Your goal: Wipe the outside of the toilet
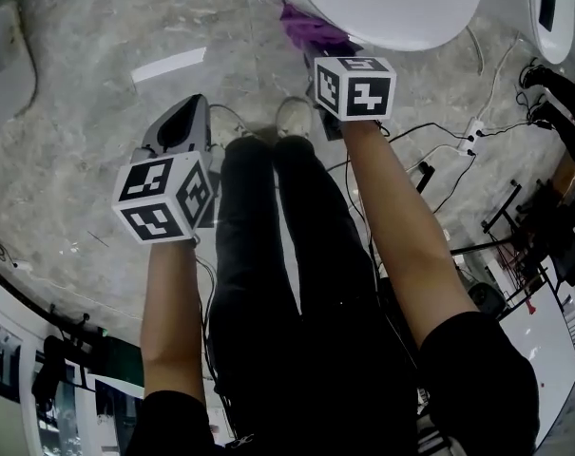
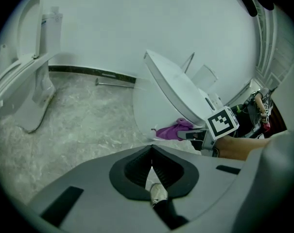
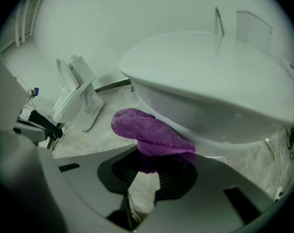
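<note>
Right gripper: my right gripper [image 3: 154, 165] has its jaws clamped on one end of the purple cloth [image 3: 147, 130]; the rest bunches out ahead of them.
Cloth position: pressed against the white toilet bowl [image 3: 200, 113], just under the rim, with the closed lid [image 3: 210, 64] above it.
Left gripper: my left gripper [image 2: 151, 165] is empty, its jaws brought together at the tips. It hangs over the marbled floor [image 2: 88, 125], well apart from the toilet.
Done so far: I judge the wipe is under way on the bowl's outer wall. No streak or wet mark shows which parts are covered.
Left to do: probably the rest of the bowl's curve, the lid top and the base near the floor.
Also near: a second toilet [image 3: 76, 93] stands off by the wall, untouched.
</note>
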### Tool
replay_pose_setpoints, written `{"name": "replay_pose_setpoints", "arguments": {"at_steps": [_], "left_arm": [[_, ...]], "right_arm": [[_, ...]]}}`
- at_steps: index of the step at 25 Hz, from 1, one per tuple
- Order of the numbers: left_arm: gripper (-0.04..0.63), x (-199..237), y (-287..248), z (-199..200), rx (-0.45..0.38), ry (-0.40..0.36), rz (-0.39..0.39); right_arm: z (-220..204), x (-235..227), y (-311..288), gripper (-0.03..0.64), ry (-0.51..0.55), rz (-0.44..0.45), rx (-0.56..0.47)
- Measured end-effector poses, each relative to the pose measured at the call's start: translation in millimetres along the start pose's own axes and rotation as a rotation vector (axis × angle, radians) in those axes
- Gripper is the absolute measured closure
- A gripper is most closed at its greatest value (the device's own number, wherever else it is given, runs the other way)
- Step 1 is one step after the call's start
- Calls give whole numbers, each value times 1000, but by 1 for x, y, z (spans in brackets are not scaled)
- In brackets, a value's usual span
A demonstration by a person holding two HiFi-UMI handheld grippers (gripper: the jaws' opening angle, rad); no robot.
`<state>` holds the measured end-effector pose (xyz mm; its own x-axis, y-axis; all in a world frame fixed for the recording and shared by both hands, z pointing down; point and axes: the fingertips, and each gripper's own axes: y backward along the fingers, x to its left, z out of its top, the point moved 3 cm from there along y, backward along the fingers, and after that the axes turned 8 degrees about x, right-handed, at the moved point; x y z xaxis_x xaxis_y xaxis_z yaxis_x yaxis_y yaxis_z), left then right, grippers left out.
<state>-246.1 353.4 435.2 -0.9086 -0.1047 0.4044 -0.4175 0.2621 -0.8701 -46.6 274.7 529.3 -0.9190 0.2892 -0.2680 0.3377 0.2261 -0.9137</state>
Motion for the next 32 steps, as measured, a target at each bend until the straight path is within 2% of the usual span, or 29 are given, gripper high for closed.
{"name": "replay_pose_setpoints", "arguments": {"at_steps": [7,12,20,27,32], "left_arm": [[588,20,17,11,13,-34,-41],[588,37,32,23,17,-78,-57],[588,68,35,36,28,-76,-42],[588,79,33,71,4,-60,-54],[588,88,27,103,1,-44,-44]], "right_arm": [[38,33,-11,540,-85,7,-46],[61,45,-22,540,-271,-65,-104],[103,61,-31,540,-328,-112,-249],[126,63,-39,540,-452,-129,-288],[144,64,-48,540,-500,-141,-256]]}}
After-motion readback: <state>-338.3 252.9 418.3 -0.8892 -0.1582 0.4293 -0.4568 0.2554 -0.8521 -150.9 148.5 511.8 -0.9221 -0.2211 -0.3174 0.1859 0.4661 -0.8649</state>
